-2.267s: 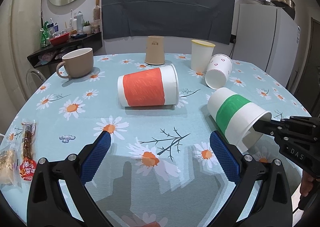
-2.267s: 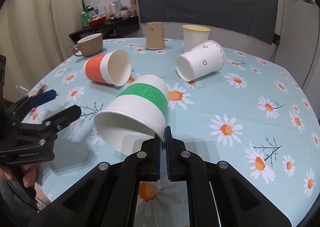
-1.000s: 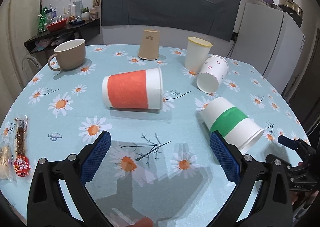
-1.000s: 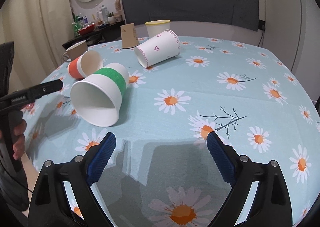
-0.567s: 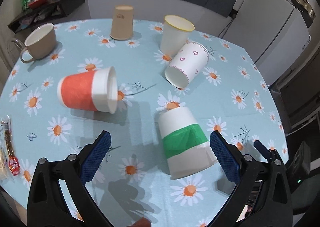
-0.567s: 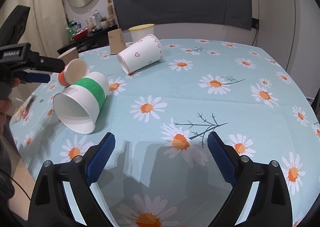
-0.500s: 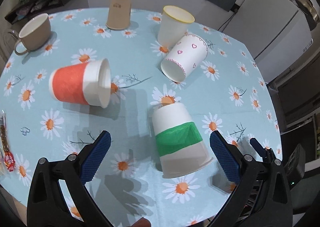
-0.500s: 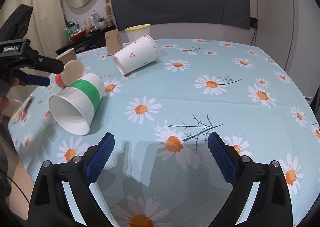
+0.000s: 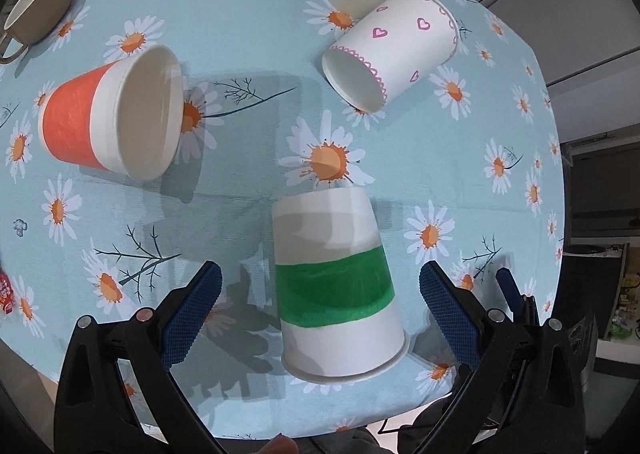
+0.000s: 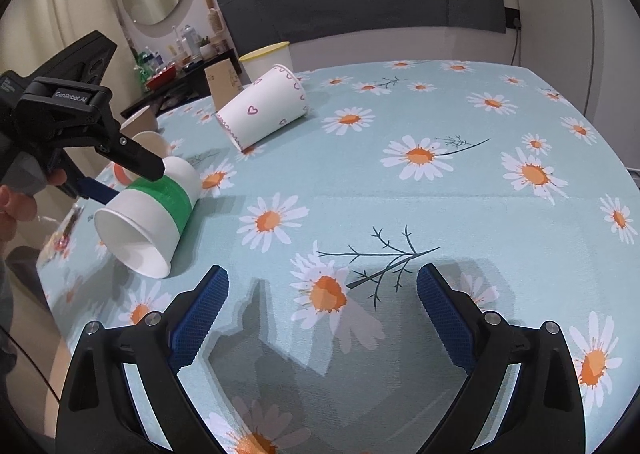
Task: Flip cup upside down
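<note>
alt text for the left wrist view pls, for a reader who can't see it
Open left tongs straddle a green-banded paper cup lying on its side on a daisy tablecloth, not gripping it. Behind it lie an orange-banded cup and a heart-print cup.

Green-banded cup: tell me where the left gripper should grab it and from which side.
Clamp the green-banded cup across its green band, coming down from above. It lies on its side, base away, between the open left gripper fingers, so both curved walls are free.

"GenRobot.AI" printed on left tool [image 10: 132,177] body.
</note>
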Action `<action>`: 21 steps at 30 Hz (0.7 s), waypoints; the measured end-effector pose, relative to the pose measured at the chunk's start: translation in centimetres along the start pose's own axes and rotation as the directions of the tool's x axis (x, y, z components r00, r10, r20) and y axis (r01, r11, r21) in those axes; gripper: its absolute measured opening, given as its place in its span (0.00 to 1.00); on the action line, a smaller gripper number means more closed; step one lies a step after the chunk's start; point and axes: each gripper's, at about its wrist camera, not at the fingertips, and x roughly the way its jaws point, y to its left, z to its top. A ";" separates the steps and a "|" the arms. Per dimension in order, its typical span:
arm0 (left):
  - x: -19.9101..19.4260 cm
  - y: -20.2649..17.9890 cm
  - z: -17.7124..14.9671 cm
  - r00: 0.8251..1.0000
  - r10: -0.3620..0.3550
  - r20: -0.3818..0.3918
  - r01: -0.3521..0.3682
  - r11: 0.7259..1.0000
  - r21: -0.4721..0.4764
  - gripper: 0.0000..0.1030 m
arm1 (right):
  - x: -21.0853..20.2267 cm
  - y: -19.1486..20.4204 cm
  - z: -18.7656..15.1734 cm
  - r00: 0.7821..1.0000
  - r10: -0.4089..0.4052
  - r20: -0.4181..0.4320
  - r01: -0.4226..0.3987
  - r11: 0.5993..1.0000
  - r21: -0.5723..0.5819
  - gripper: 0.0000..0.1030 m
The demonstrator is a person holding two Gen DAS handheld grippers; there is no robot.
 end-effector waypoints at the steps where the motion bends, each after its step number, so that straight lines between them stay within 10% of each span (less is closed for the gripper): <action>1: 0.2 -0.1 0.2 1.000 0.001 -0.010 -0.001 1.000 -0.005 0.94 | 0.0 0.0 0.0 1.000 0.004 0.002 -0.004 1.000 -0.003 0.89; 7: 1.6 -0.7 1.5 0.996 0.025 -0.080 -0.027 1.000 -0.015 0.88 | -0.9 -0.4 -0.2 0.998 -0.012 0.069 0.010 1.000 0.025 0.89; 13: 2.5 -1.3 2.3 0.992 0.053 -0.118 -0.051 0.999 0.017 0.61 | -0.8 -0.5 -0.1 0.998 -0.010 0.061 0.008 1.000 0.023 0.89; 21: -0.4 -0.8 2.4 0.996 0.053 0.068 -0.055 0.998 0.035 0.60 | -0.7 -0.4 -0.1 0.998 -0.011 0.056 0.010 1.000 0.019 0.89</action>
